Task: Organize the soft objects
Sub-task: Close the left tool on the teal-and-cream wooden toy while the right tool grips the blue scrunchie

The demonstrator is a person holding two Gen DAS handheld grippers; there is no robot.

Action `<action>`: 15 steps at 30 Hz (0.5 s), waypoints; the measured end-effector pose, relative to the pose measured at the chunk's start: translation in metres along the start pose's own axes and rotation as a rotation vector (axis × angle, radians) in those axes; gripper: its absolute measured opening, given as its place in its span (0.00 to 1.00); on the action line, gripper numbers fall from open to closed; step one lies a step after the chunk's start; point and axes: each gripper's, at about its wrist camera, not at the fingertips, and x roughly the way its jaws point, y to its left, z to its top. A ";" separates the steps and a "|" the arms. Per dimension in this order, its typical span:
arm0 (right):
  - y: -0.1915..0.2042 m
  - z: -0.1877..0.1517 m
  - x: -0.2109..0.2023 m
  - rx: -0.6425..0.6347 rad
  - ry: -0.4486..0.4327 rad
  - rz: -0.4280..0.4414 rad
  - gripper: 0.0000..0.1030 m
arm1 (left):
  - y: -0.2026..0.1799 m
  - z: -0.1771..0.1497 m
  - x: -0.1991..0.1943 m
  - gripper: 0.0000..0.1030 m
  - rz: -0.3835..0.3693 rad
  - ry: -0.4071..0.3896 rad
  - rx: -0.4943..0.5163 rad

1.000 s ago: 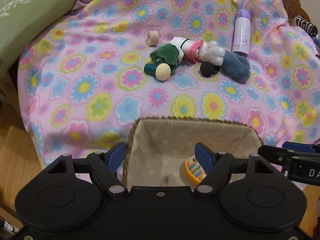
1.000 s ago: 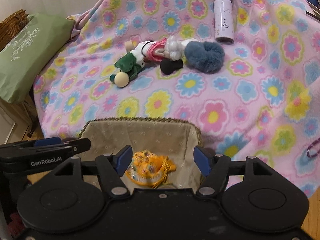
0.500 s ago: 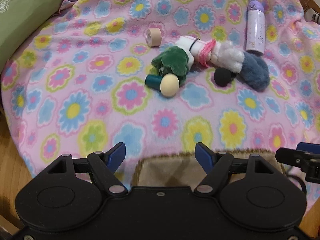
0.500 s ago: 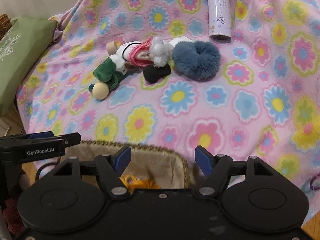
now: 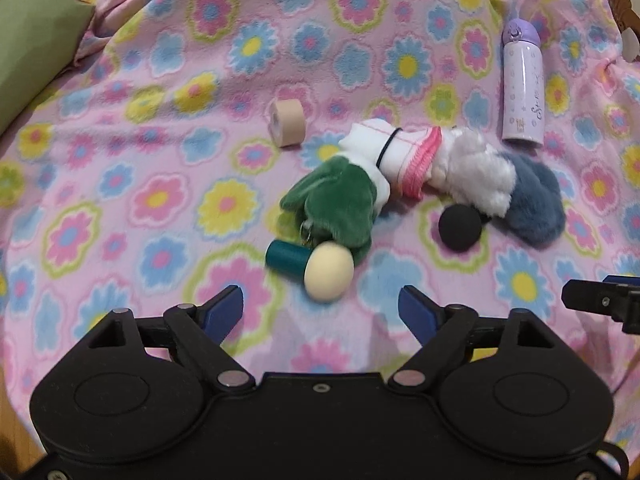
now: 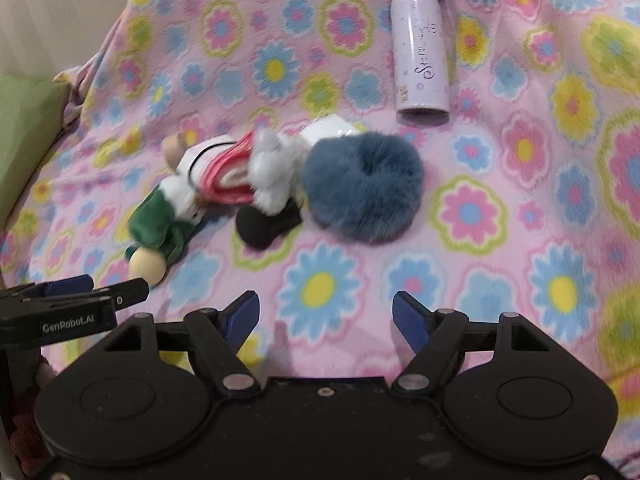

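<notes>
- My left gripper (image 5: 320, 306) has its blue-padded jaws spread wide with nothing between them, poised over the pink flower-print fleece blanket (image 5: 160, 140), just short of the cream foam ball with a teal handle (image 5: 316, 266).
- My right gripper (image 6: 325, 316) is likewise wide apart and empty, facing the fluffy blue-grey fur ring (image 6: 362, 188), which lies ahead of it with bare blanket between.
- The soft things sit clustered mid-blanket: the green plush toy (image 5: 336, 204) touches the cream ball, the white rolled cloth with a pink frilled edge and black band (image 5: 396, 156) leans on it, and a white fluffy plush piece (image 5: 476, 172) overlaps the fur ring.
- As I judge it, the step in hand is reaching for the next soft piece. I would take the fur ring with the right, closing across one side of its rim, since it lies at the cluster's outer edge.
- With the left I would pinch the green plush at its thick middle and lift straight up, so the ball beside it does not roll.
- Count: one green plush, one rolled cloth, one white plush piece, one fur ring, one black foam ball (image 5: 460, 228), one cream ball.
- Hard items, likely to be left: one lilac bottle (image 5: 522, 84), one beige tape roll (image 5: 286, 122).
</notes>
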 end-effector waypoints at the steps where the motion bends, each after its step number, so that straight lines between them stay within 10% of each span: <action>1: -0.001 0.003 0.004 0.005 0.000 -0.002 0.71 | 0.001 0.002 0.004 0.79 -0.004 0.002 -0.001; 15: 0.019 0.024 0.041 -0.058 -0.013 0.028 0.71 | 0.019 0.014 0.051 0.80 0.005 0.021 -0.007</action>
